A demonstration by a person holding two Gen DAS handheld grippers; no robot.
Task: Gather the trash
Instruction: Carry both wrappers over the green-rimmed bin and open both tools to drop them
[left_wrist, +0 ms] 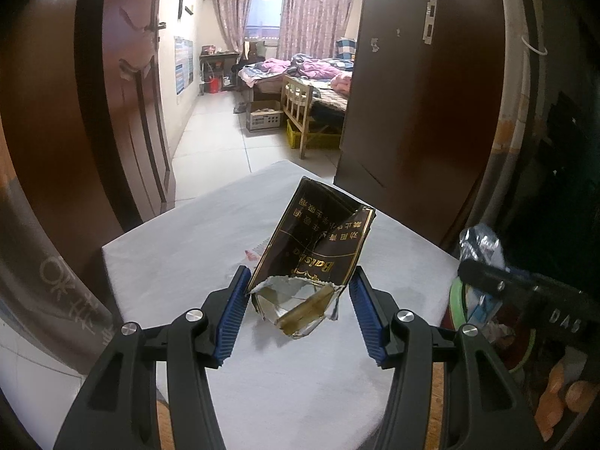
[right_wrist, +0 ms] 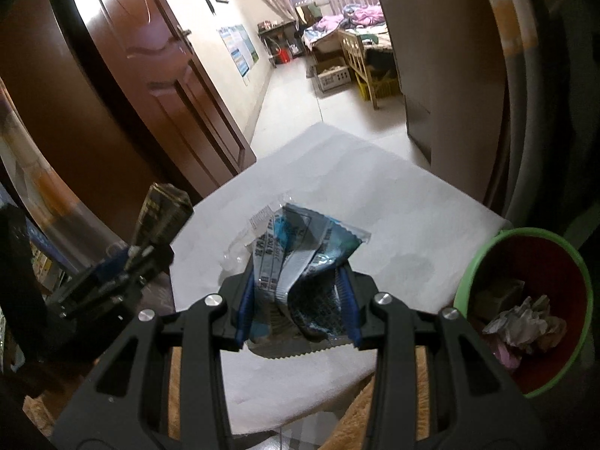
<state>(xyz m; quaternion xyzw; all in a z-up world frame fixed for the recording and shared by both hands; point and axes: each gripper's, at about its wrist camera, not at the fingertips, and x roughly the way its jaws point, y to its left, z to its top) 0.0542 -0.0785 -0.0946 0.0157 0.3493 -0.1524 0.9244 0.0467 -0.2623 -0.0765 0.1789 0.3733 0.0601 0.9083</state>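
Observation:
My left gripper (left_wrist: 300,281) is shut on a crushed black cigarette pack (left_wrist: 318,240) with gold lettering, holding it above the white table (left_wrist: 180,262). The pack also shows at the left of the right wrist view (right_wrist: 161,213). My right gripper (right_wrist: 296,273) is shut on a crumpled blue and white plastic wrapper (right_wrist: 296,247), held above the table's white cover (right_wrist: 393,225). That wrapper shows at the right edge of the left wrist view (left_wrist: 482,243). A small piece of wrapper (left_wrist: 257,251) lies on the table behind the pack.
A green-rimmed red trash bin (right_wrist: 525,300) with crumpled paper inside stands right of the table. A brown door (left_wrist: 123,112) stands open on the left, a dark cabinet (left_wrist: 412,112) on the right. A bedroom with a bed (left_wrist: 318,78) lies beyond.

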